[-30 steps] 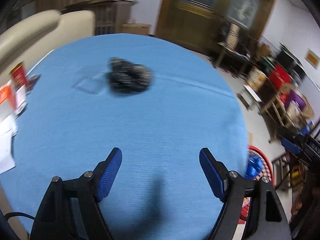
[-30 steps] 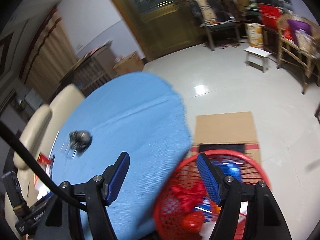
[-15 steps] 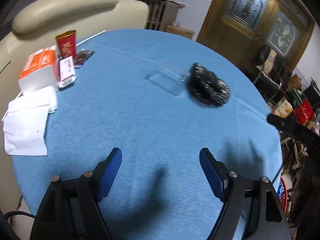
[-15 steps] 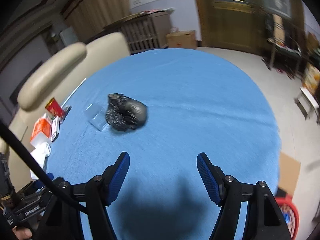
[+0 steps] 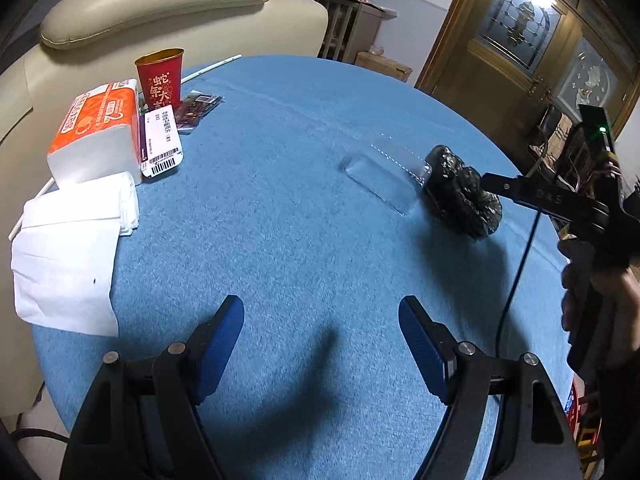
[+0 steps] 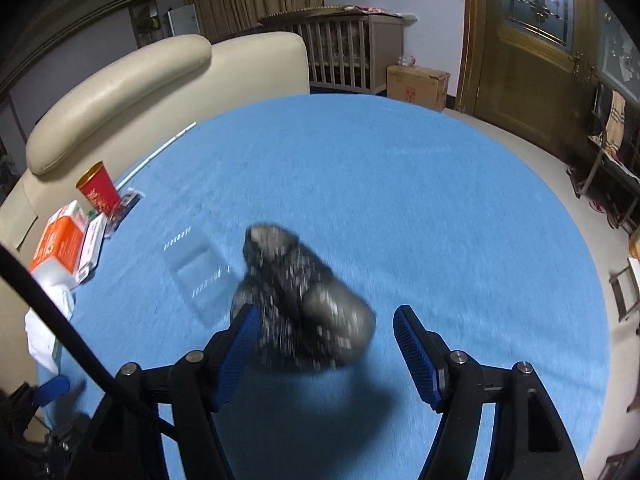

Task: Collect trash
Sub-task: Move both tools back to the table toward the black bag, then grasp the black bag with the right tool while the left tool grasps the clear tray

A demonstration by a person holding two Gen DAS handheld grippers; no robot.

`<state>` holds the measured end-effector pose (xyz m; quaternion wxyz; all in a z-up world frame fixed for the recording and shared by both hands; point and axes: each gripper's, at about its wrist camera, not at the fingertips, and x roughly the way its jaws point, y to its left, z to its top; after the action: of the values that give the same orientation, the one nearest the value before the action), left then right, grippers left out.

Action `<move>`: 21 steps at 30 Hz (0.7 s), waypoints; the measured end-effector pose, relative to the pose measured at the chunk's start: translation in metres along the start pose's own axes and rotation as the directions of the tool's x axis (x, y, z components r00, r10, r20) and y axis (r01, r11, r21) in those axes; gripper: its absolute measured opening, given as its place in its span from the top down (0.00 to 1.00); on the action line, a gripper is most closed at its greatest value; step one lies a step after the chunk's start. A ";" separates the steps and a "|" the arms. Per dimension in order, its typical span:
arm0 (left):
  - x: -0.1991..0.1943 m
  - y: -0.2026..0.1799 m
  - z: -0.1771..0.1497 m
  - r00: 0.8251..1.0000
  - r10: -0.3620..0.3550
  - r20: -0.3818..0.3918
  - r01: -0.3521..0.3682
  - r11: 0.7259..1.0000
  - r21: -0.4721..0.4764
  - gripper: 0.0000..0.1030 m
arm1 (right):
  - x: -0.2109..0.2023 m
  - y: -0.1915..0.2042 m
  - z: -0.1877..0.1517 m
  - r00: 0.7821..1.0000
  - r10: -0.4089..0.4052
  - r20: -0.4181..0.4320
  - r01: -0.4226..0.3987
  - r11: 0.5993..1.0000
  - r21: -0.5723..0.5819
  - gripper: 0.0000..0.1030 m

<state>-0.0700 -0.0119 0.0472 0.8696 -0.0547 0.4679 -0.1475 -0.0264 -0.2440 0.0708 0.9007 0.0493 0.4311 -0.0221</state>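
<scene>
A crumpled black plastic bag (image 5: 464,196) lies on the round blue table (image 5: 280,240), touching a clear plastic tray (image 5: 384,178). In the right wrist view the bag (image 6: 304,300) sits just ahead of my open right gripper (image 6: 324,340), partly between its blue pads; the clear tray (image 6: 198,272) is to its left. My left gripper (image 5: 320,340) is open and empty above bare tablecloth near the table's front edge. The right gripper also shows in the left wrist view (image 5: 552,200), hovering over the bag.
At the table's left are a red paper cup (image 5: 160,78), an orange tissue pack (image 5: 96,132), a labelled packet (image 5: 162,140), a dark snack wrapper (image 5: 196,106) and white napkins (image 5: 68,252). A cream sofa (image 5: 160,12) stands behind. A red basket (image 5: 576,408) edge shows low right.
My right gripper has swung from the red basket over to the table and closed in on the black bag. The left wrist view has turned left, bringing the cup and napkins into sight.
</scene>
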 end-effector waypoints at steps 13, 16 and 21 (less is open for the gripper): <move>0.016 -0.014 0.016 1.000 0.027 -0.002 -0.027 1.000 0.005 0.22 | 0.044 -0.012 -0.011 0.992 0.089 -0.095 -0.084 0.995 0.055 0.60; 0.021 -0.025 0.023 0.999 0.033 0.010 -0.033 0.999 -0.003 0.22 | 0.032 -0.021 -0.019 0.992 0.099 -0.073 -0.092 0.992 0.089 0.61; 0.041 -0.058 0.045 0.999 0.019 0.029 -0.017 0.999 -0.036 0.22 | 0.010 -0.032 -0.031 0.993 0.119 -0.027 -0.114 0.983 0.146 0.61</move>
<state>-0.0236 -0.0811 0.0530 0.8767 -0.0681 0.4580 -0.1305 -0.0466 -0.2729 0.0415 0.8868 0.1400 0.4405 0.0003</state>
